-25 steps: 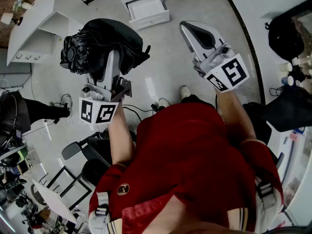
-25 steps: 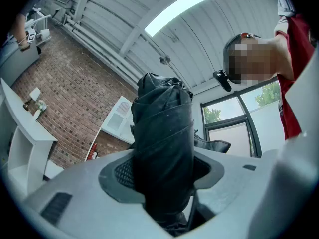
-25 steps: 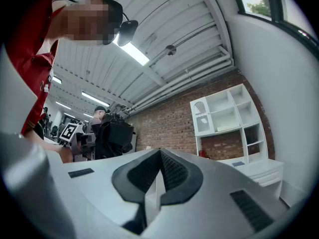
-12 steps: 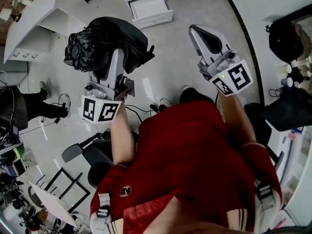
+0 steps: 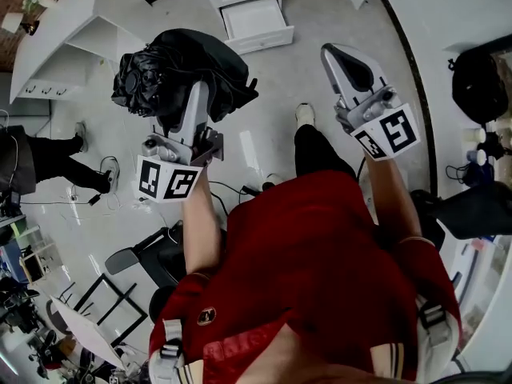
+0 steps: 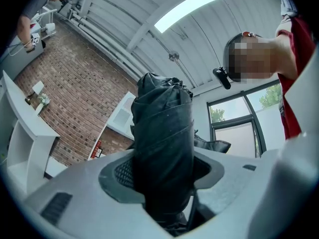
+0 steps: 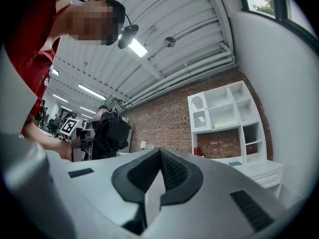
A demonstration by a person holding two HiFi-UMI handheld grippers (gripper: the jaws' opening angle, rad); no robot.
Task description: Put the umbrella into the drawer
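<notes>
A folded black umbrella (image 5: 180,62) is bundled up and held upright by my left gripper (image 5: 192,94), whose jaws are shut on its lower part. In the left gripper view the umbrella (image 6: 164,148) fills the gap of the left gripper (image 6: 162,168) and rises toward the ceiling. My right gripper (image 5: 336,54) is on the right, shut with nothing in it; in its own view the right gripper (image 7: 159,156) has its pads meeting at the tips. The white drawer (image 5: 260,38) stands pulled out on the floor ahead, between the two grippers, and looks empty.
A white shelf unit (image 5: 64,30) stands at the upper left. Another person's legs (image 5: 48,166) and a chair base (image 5: 136,254) are on the left. A black bag (image 5: 472,86) sits at the right. My own shoe (image 5: 304,114) is on the floor ahead.
Both grippers have moved forward with me, toward the drawer. A shoe has stepped ahead under the right gripper. The umbrella stays in the left gripper; the right stays shut.
</notes>
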